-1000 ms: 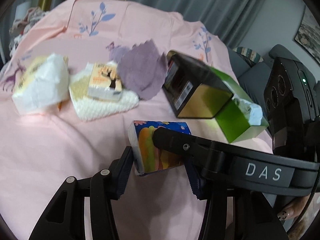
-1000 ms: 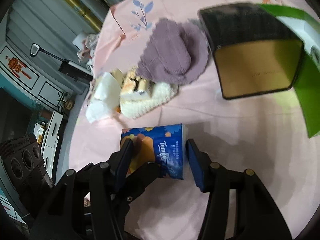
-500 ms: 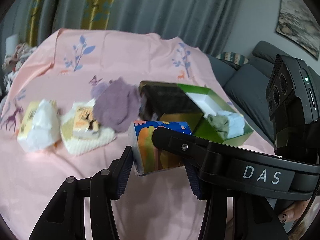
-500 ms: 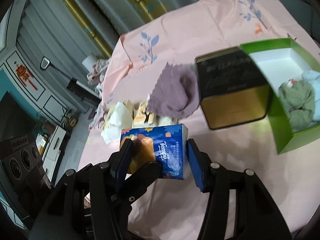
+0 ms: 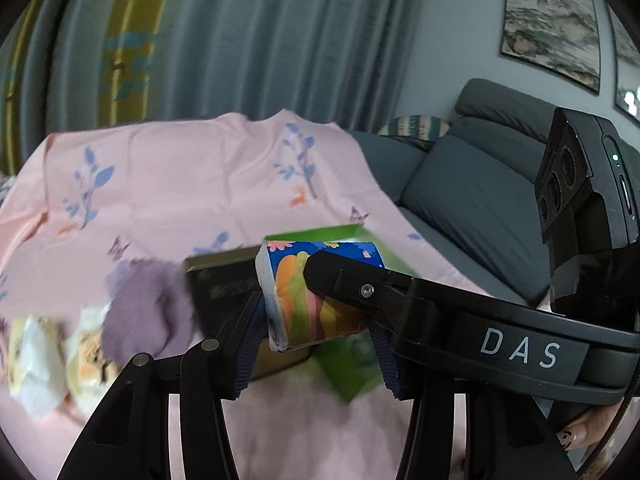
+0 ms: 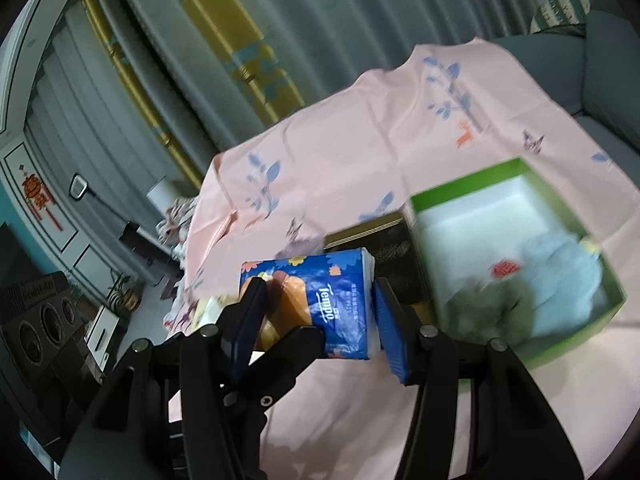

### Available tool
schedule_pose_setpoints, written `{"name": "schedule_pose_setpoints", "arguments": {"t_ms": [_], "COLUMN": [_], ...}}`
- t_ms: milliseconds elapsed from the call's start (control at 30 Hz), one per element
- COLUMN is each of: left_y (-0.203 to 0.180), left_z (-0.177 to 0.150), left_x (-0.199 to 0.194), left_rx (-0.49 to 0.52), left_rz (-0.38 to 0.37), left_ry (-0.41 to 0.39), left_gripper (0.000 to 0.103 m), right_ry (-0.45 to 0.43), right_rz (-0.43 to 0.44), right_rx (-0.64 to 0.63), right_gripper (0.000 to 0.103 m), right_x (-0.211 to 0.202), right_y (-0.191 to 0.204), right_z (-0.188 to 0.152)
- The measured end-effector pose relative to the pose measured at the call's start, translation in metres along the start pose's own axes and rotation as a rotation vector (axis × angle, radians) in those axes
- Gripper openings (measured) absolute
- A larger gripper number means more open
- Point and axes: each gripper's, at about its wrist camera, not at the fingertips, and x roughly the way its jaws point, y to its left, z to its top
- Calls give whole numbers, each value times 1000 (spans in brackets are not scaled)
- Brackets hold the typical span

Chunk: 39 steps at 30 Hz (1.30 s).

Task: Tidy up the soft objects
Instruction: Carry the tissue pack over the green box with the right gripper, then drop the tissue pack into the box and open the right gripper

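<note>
Green box (image 6: pixel 516 264) far half open — dark tin (image 6: pixel 384 248) crowds left wall.

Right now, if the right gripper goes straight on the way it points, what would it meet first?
Probably the dark gold-sided box, which sits just beyond the blue tissue pack clamped in the right gripper. The open green box lies further right of that line. Depth is unclear in this blurred view.

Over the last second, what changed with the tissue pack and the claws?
Both claws, left and right, lifted the Tempo tissue pack off the pink cloth and carried it up toward the open green box. Nothing was grabbed or released. The grip is unchanged; the purple cloth, gold tin and other packs kept their places.
</note>
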Motion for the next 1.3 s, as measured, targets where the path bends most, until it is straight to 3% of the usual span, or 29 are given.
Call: {"name": "schedule_pose_setpoints", "arguments": {"t_ms": [200, 333, 733, 1000, 1100, 1233, 1300], "left_y": [-22, -35, -44, -43, -42, -46, -48], "left_z": [28, 29, 19, 9, 7, 5, 5], "left_x": [53, 91, 191, 217, 220, 219, 216], "left_rx": [27, 41, 8, -11, -26, -2, 4], "left_rz": [-61, -103, -121, -115, -106, -96, -103], "left_ry": [31, 78, 256, 318, 329, 333, 332], "left_gripper": [52, 52, 52, 52, 52, 52, 52], "right_ry": [-20, -28, 64, 91, 90, 103, 105], "right_rz": [-56, -103, -164, -225, -264, -323, -331], "right_rx": [45, 93, 263, 297, 289, 275, 274], "right_gripper": [52, 51, 47, 42, 35, 14, 12], "right_x": [2, 9, 57, 71, 73, 78, 78], "right_y": [-46, -79, -161, -182, -183, -186, -186], "right_z": [34, 40, 46, 43, 43, 43, 43]}}
